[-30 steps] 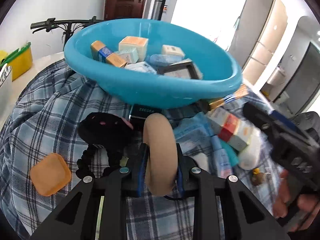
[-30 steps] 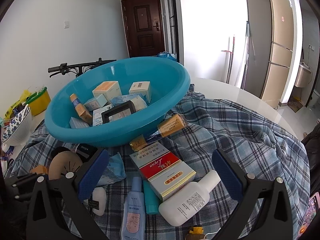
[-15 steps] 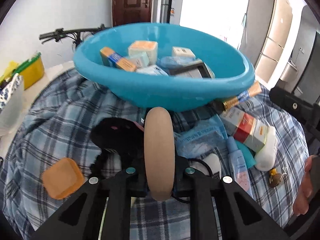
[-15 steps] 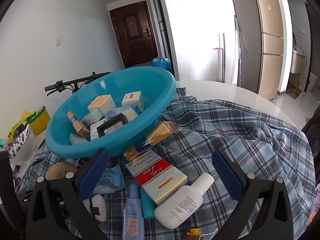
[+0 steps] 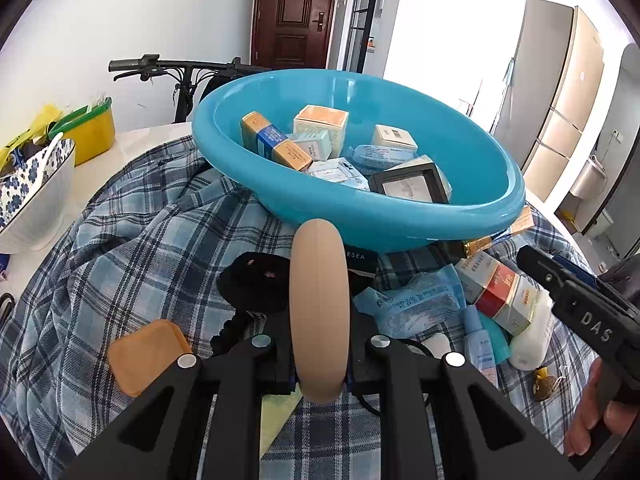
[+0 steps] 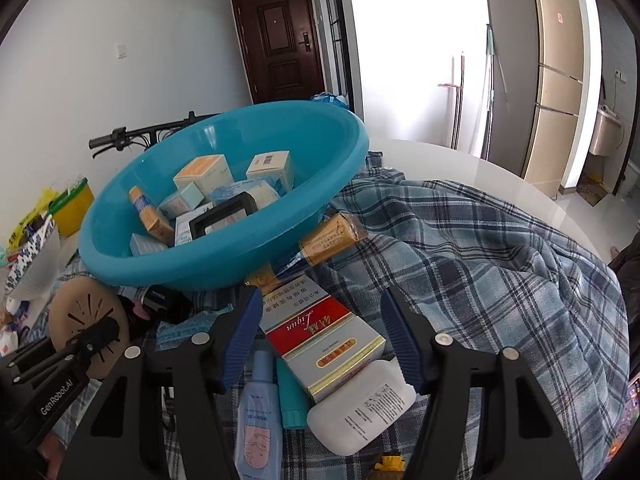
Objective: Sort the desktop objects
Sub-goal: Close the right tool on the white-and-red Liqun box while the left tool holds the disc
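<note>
**Two grippers, two pickups beside the basin**

While the left gripper [image 5: 319, 364] is clenched on a tan round disc [image 5: 318, 312], held edge-on at the bottom centre of its own view, the right gripper [image 6: 320, 340] is closing around a red and white box [image 6: 320, 332] in the lower middle of its view. That box lies between the blue pads, which do not appear to press on it yet.

Sorting looks well under way: the blue basin [image 5: 400, 220], in the upper middle of both views, already holds several small boxes and a black frame. More items lie on the plaid cloth [image 6: 500, 272] below it, among them a white bottle [image 6: 360, 412] and a light blue tube [image 6: 256, 408], both just beside the box.

Next, judging by the layout, the disc should be lifted over the near rim of the basin and let go, while the right pads finish seating on the box's long sides.

Only the right view shows the disc's flat face, with its slotted pattern, at lower left. Only the left view shows an orange square pad [image 5: 150, 354] at lower left and the person's fingers [image 5: 596, 420] on the right gripper's handle at lower right.
</note>
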Available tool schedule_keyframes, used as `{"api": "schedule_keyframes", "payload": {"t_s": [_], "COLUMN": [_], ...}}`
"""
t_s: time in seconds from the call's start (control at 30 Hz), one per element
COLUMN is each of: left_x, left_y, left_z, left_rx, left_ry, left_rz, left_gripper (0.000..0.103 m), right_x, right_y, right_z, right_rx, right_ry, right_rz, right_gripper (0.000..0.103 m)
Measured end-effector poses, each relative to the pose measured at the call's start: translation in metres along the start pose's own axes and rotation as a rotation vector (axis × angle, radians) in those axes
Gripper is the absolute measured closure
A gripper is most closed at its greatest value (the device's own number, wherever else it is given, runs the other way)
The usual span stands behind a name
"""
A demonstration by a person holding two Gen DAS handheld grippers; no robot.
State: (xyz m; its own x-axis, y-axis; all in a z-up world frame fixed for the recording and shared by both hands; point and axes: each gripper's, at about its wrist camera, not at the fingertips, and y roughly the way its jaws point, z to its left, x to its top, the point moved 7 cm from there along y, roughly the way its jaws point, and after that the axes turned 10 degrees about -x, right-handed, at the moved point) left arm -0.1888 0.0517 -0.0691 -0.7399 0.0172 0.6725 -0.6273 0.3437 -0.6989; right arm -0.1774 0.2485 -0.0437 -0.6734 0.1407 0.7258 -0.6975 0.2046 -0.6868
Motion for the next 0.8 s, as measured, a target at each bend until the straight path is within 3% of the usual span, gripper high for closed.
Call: {"api": "schedule_keyframes", "payload": {"t_s": [0.17, 0.33, 0.5, 0.57, 0.63, 0.8], "left_x": [-0.002, -0.002, -0.003, -0.004, -0.005, -0.005], "left_y": [0.003, 0.003, 0.003, 0.004, 0.006, 0.005], "left_z": [-0.001, 0.0, -0.001, -0.001, 0.0, -0.002], "left_rx": [-0.017, -0.023, -0.041, -0.071, -0.092, -0.08], "left_ry": [-0.003, -0.01, -0.015, -0.031, -0.049, -0.04], "left_rz": [0.013, 0.015, 0.022, 0.033, 0.048, 0.044], "left_gripper": [0.086, 0.086, 0.086, 0.086, 0.086, 0.086], "right_x": [-0.008, -0.017, -0.021, -0.023, -0.026, -0.031], "right_y": [0.012, 0.028, 0.026, 0.026, 0.026, 0.021], "right_z": [0.007, 0.0, 0.011, 0.018, 0.024, 0.039], "right_rx": [-0.035, -0.031, 0.073, 0.055, 0.023, 0.188], "right_ry": [-0.07, -0.052, -0.041, -0.086, -0.138, -0.129], "right_rz": [0.038, 0.11, 0.131, 0.127, 0.127, 0.171], "right_gripper": [0.022, 0.021, 0.021, 0.023, 0.037, 0.046]}}
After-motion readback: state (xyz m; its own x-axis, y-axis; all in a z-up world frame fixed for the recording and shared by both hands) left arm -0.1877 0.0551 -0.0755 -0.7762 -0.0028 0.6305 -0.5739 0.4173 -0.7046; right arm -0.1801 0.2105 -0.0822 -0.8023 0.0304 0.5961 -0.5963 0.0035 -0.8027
